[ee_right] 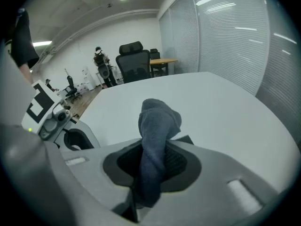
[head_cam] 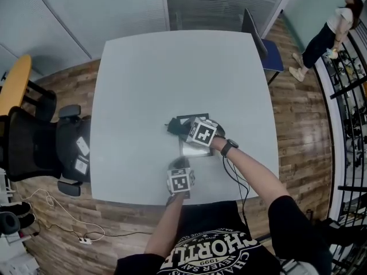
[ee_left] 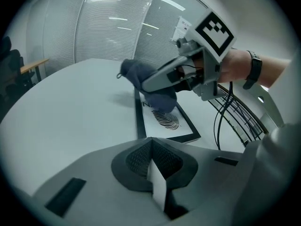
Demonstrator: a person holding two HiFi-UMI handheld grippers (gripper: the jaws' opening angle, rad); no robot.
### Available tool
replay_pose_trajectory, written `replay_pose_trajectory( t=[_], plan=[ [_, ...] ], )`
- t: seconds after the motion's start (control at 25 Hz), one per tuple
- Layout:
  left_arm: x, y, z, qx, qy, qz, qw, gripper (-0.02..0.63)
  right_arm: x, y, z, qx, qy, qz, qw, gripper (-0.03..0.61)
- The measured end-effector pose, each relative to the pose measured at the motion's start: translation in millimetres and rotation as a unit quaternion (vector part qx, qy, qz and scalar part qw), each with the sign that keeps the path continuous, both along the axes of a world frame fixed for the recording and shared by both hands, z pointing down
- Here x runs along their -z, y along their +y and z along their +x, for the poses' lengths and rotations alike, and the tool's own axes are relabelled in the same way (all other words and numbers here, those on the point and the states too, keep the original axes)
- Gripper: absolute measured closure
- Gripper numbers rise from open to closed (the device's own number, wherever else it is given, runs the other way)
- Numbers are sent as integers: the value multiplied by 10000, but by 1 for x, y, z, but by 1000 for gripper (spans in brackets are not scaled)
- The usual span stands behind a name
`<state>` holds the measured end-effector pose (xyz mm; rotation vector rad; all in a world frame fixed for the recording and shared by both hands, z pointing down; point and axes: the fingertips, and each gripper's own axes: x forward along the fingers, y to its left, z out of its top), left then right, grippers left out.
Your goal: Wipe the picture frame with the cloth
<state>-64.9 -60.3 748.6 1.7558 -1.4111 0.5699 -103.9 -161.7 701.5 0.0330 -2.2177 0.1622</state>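
A black-bordered picture frame (head_cam: 191,148) with a fingerprint print (ee_left: 164,120) lies flat on the white table (head_cam: 172,73), near its front edge. My right gripper (head_cam: 181,128) is shut on a dark blue cloth (head_cam: 173,126). In the left gripper view the cloth (ee_left: 149,83) hangs from the right gripper (ee_left: 151,84) and touches the frame's far part. The right gripper view shows the cloth (ee_right: 157,126) bunched between my jaws (ee_right: 150,168), with a frame corner (ee_right: 188,139) beside it. My left gripper (head_cam: 181,165) is shut (ee_left: 151,163) at the frame's near edge, with nothing seen between its pads.
A black office chair (head_cam: 34,148) stands left of the table and a blue chair (head_cam: 266,50) at its far right corner. A person (head_cam: 327,33) stands far right by black racks. Cables (head_cam: 63,225) lie on the wooden floor.
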Motion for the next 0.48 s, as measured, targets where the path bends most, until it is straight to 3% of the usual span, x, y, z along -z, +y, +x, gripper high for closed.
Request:
replay_pose_trajectory(
  t=[0.2,0.48],
  plan=[
    [0,-1,0,3,67,18,10000,617,-26,10,-33,701,539,366,9954,497],
    [-2,-1,0,46,151,55,9999,617,-27,5,-6,431,539,281,9972,497]
  ],
)
